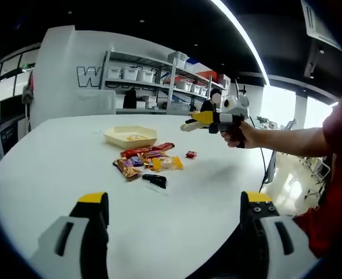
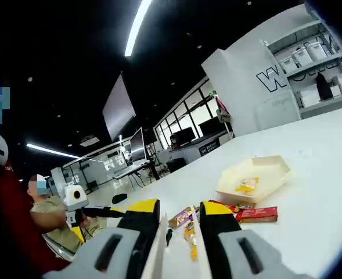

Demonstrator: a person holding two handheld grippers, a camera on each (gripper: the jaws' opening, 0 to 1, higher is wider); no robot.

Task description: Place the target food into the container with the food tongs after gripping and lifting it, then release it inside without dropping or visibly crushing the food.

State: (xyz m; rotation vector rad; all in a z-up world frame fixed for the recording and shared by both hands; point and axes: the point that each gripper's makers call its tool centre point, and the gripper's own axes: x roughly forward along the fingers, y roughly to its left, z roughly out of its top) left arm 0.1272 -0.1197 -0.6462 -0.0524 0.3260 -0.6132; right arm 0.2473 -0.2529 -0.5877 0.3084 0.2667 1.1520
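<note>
My left gripper [image 1: 173, 218] hangs wide and empty; my right gripper [image 2: 179, 218], narrow, holds the tongs [image 2: 173, 256] toward the snacks [image 1: 149, 161] beside the container [image 1: 130, 136].

Table [image 1: 54, 157] spread ahead of the left gripper [image 1: 173, 224], snack packets [image 1: 148, 161] heaped beyond its jaws, tray [image 1: 130, 136] behind the heap, right gripper [image 1: 201, 121] above the table to the right, shelving [image 1: 153, 81] past the far edge
</note>
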